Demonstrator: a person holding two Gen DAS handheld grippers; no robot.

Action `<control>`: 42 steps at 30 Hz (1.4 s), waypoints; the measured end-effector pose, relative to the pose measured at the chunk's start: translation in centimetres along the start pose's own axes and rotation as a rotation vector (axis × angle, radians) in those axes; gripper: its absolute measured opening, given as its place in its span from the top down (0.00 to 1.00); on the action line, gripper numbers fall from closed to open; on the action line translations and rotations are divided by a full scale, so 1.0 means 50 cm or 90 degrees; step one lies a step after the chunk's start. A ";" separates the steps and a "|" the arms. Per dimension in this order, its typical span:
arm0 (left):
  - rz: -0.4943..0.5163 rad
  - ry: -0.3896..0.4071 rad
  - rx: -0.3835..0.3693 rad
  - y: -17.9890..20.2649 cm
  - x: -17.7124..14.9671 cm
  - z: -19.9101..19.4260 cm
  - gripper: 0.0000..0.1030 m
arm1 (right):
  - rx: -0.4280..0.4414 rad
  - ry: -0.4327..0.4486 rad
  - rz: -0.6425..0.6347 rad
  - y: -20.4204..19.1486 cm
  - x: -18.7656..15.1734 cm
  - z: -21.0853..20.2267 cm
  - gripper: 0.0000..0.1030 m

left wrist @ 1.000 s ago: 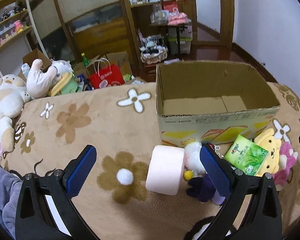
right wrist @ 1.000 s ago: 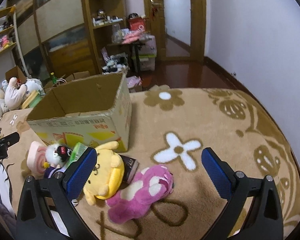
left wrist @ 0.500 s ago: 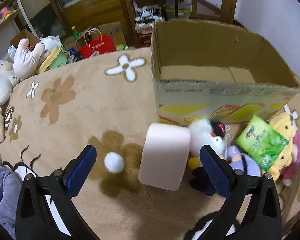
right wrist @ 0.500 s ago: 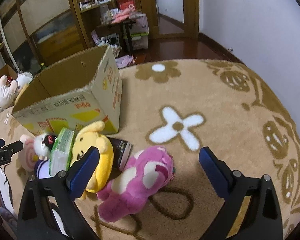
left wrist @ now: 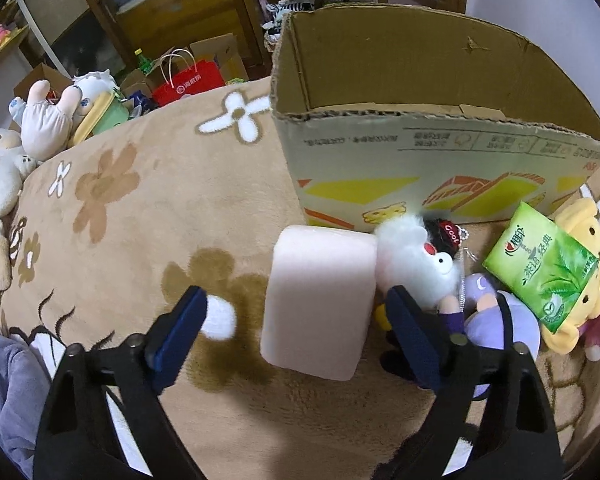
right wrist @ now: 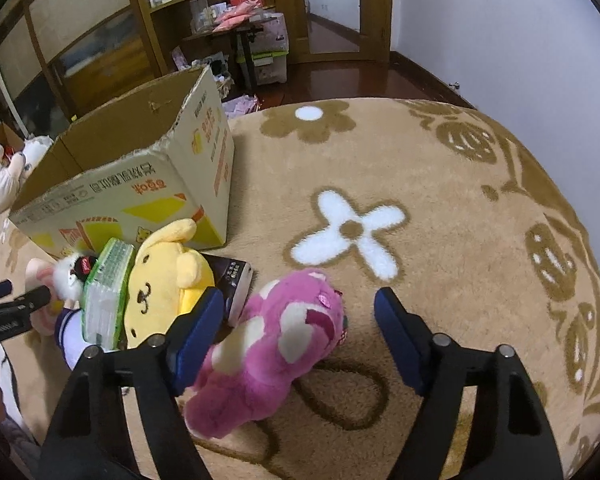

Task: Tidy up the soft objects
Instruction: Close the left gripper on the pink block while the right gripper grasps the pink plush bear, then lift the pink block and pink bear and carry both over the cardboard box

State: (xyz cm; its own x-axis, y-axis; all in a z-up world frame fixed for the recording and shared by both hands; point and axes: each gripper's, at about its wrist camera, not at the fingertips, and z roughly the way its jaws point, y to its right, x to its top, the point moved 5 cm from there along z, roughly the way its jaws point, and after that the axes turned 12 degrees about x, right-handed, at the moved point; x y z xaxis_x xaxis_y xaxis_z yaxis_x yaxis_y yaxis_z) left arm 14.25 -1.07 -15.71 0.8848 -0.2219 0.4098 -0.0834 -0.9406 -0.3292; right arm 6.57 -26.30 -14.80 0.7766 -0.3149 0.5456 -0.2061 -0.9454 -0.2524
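Observation:
An open cardboard box (left wrist: pixel 440 148) stands on the flowered blanket; it also shows in the right wrist view (right wrist: pixel 140 184). In front of it lie a pale pink soft block (left wrist: pixel 320 300), a white fluffy toy (left wrist: pixel 416 264), a purple doll (left wrist: pixel 496 320), a green tissue pack (left wrist: pixel 540 268) and a yellow plush dog (right wrist: pixel 160 284). My left gripper (left wrist: pixel 300 316) is open, its jaws either side of the pink block. My right gripper (right wrist: pixel 300 320) is open, low over a pink plush bear (right wrist: pixel 284 340).
A dark flat packet (right wrist: pixel 236 280) lies under the yellow dog. White plush toys (left wrist: pixel 40 120) and a red bag (left wrist: pixel 188 80) sit past the blanket's far left edge. A white wall (right wrist: pixel 520 40) runs along the right. Bare blanket (right wrist: pixel 460 220) stretches right of the bear.
Both grippers have moved forward and down. The left one has come closer around the pink block, the right one over the pink bear. Both have stayed open.

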 end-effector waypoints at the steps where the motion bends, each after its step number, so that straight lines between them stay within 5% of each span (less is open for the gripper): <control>1: -0.001 -0.002 -0.004 0.002 0.000 0.000 0.19 | -0.001 0.005 0.000 0.001 0.001 -0.003 0.22; 6: -0.006 -0.018 -0.024 0.008 -0.005 0.015 0.38 | 0.007 -0.012 0.009 0.006 0.000 0.013 0.39; 16: -0.021 -0.019 -0.053 0.008 -0.006 0.020 0.57 | 0.018 -0.057 0.014 0.006 -0.016 0.065 0.43; 24: -0.040 -0.019 -0.055 0.005 -0.013 0.012 0.59 | -0.006 -0.051 -0.059 -0.022 -0.015 0.070 0.50; 34: -0.025 0.008 -0.040 0.008 -0.025 -0.019 0.60 | 0.010 -0.030 -0.049 -0.018 -0.007 0.051 0.61; 42: -0.037 0.103 -0.005 -0.017 -0.025 -0.094 0.60 | -0.012 0.041 -0.074 -0.018 0.011 -0.009 0.61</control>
State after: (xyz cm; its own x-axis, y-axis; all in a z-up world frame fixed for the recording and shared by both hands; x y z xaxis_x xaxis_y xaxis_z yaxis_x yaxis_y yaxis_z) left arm 11.07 -1.19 -11.93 0.8026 -0.2047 0.5603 -0.0376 -0.9548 -0.2949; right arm 6.91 -25.65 -13.90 0.7559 -0.2078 0.6208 -0.1290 -0.9770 -0.1699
